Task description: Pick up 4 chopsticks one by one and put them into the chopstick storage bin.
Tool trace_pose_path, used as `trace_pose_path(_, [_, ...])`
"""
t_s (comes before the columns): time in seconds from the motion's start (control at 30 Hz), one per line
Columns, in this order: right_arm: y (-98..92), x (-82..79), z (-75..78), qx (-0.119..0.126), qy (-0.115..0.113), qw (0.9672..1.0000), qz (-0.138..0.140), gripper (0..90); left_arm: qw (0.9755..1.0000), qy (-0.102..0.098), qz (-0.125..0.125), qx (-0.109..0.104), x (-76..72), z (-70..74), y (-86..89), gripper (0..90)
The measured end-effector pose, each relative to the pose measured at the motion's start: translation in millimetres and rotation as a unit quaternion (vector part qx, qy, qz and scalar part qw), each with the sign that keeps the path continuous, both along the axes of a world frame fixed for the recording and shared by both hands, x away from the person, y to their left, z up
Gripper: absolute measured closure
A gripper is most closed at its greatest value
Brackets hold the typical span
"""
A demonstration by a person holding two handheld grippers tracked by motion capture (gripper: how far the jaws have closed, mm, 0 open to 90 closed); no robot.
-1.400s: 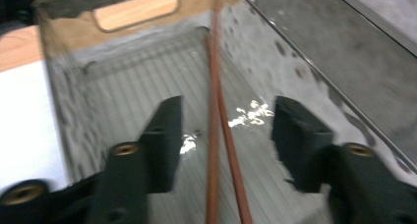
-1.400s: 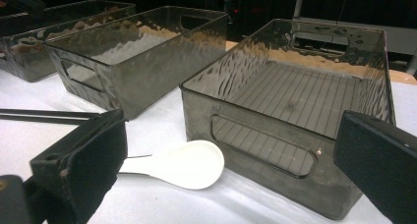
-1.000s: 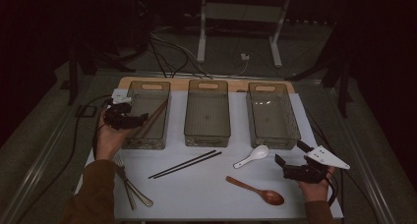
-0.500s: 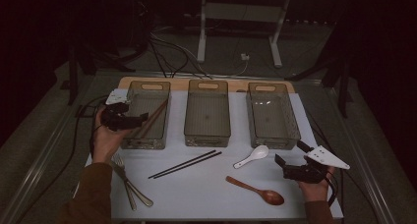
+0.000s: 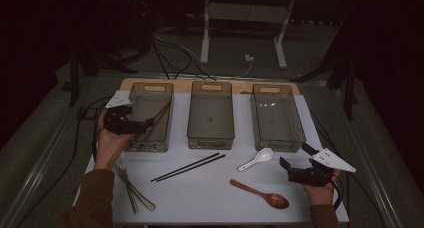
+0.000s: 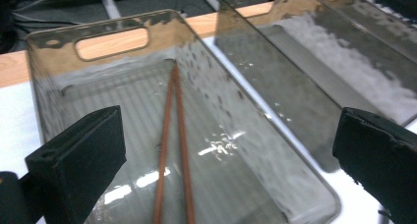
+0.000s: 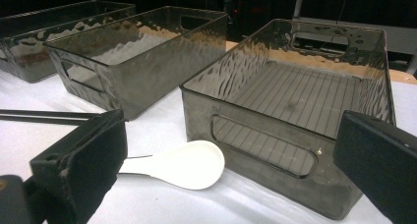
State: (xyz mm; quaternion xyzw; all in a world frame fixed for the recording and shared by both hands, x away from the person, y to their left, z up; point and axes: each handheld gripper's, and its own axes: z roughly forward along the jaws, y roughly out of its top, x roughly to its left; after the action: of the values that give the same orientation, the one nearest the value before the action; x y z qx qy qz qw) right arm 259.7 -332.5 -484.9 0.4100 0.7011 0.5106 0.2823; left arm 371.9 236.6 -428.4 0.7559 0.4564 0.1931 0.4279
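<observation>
Left gripper (image 6: pixel 221 160) jaws have just been opening, now wide and empty; the brown chopsticks (image 6: pixel 174 145) lie released inside the left bin (image 6: pixel 113 22). Placement appears complete.

**Dim room, bright worktop**

From above, my worktop (image 5: pixel 215 188) sits pale in a dark room, the picture grainy and soft. Along my left claw (image 6: pixel 226 150), glare streaks the left bin (image 6: pixel 275 150). My right claw (image 7: pixel 231 160) looms blurred at the frame's edges.
</observation>
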Motion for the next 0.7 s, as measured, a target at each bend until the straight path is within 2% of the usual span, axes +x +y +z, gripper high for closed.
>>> trace_pose_path(0.07, [0.0, 0.0, 0.1, 0.001, 0.000, 1.0000, 0.000, 0.2, 0.9999, -0.001, -0.007, -0.011, -2.1, 1.0, -1.5, 0.7])
trace_pose_path(0.17, [0.0, 0.1, -0.1, 0.000, 0.000, 1.0000, 0.001, 0.2, 0.9997, -0.002, -0.020, -0.017, -5.3, 1.8, -5.5, 0.7])
trace_pose_path(0.3, [0.0, 0.1, -0.1, 0.000, 0.000, 1.0000, 0.001, 0.2, 0.9989, 0.007, -0.043, -0.017, -8.6, 3.1, -12.8, 0.7])
trace_pose_path(0.6, [-0.3, -0.4, 0.5, 0.002, -0.001, 1.0000, 0.002, 0.2, 0.9967, -0.018, -0.078, -0.014, -22.9, 5.9, -32.0, 0.7])
trace_pose_path(0.7, [-0.2, -0.4, 0.5, 0.002, -0.001, 1.0000, 0.002, 0.2, 0.9960, -0.025, -0.083, -0.022, -27.4, 6.4, -37.1, 0.7])
